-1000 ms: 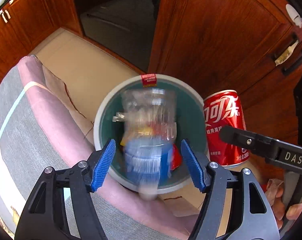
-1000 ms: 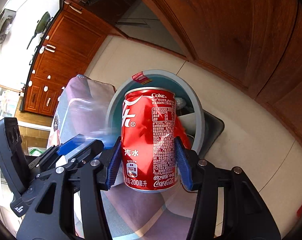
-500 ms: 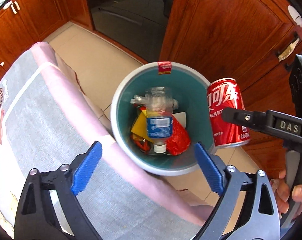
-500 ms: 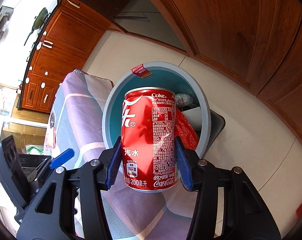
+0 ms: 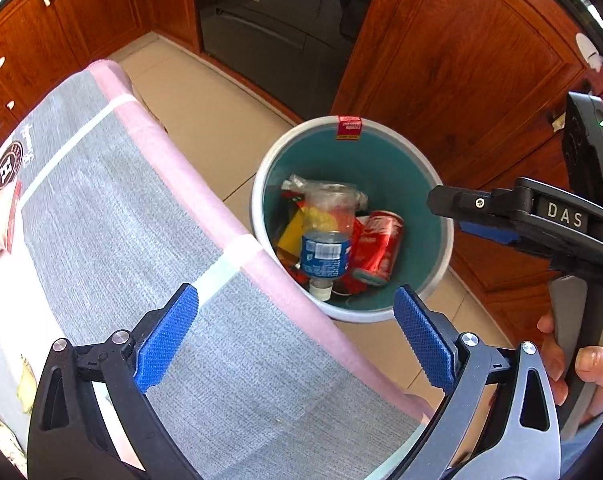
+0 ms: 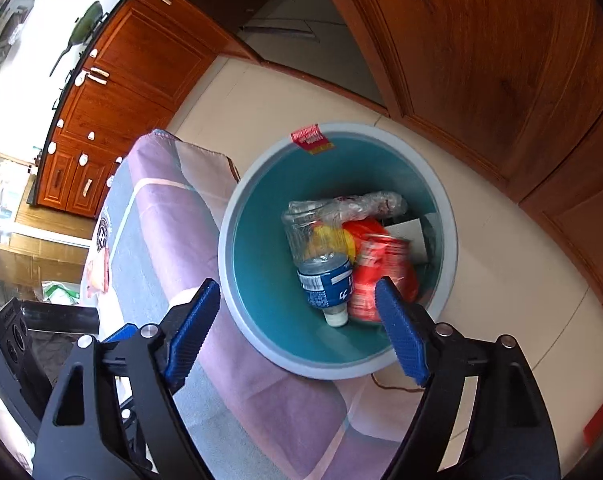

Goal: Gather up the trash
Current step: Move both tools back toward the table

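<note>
Holding over bin [image 6: 237,216]: R gripper [image 6: 297,328], jaws opening, empty; can [image 6: 375,276] lies inside w/ bottle [image 6: 321,256]. L gripper [image 5: 297,344] jaws opening, empty too.

Can [image 5: 375,246] lies right of bottle [image 5: 325,240] inside bin [image 5: 441,256] beside table [image 5: 141,240].

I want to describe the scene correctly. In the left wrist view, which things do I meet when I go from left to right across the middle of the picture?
Grey and pink cloth → bin rim → plastic bottle → red can → right gripper, jaws opening, nothing between them.
</note>
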`<control>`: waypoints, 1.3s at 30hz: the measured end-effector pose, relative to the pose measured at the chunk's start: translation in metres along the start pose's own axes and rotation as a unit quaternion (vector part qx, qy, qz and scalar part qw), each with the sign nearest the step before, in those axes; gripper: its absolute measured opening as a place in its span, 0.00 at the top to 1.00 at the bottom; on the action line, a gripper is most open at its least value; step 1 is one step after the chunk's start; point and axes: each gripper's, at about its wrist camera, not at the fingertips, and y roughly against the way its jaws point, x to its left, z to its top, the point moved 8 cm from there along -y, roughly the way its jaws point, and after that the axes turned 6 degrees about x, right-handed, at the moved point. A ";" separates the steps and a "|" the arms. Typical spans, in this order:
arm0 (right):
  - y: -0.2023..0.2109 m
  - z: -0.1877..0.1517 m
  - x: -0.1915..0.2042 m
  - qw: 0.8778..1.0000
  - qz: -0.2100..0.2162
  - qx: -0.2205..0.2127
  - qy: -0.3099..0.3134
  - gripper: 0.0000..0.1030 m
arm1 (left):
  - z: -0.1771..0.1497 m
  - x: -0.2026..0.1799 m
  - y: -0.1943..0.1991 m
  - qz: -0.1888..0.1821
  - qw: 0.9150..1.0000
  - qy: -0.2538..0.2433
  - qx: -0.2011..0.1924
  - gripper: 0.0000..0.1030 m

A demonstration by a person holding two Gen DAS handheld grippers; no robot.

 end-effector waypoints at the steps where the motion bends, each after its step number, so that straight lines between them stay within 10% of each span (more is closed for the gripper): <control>1: -0.001 -0.001 -0.002 1.000 -0.002 0.002 -0.005 0.26 | -0.002 0.001 0.001 -0.001 1.000 0.002 0.000 0.05; 39: 0.007 -0.115 0.113 0.996 -0.023 0.043 0.079 0.14 | -0.120 0.085 0.109 0.013 0.993 0.100 -0.067 0.04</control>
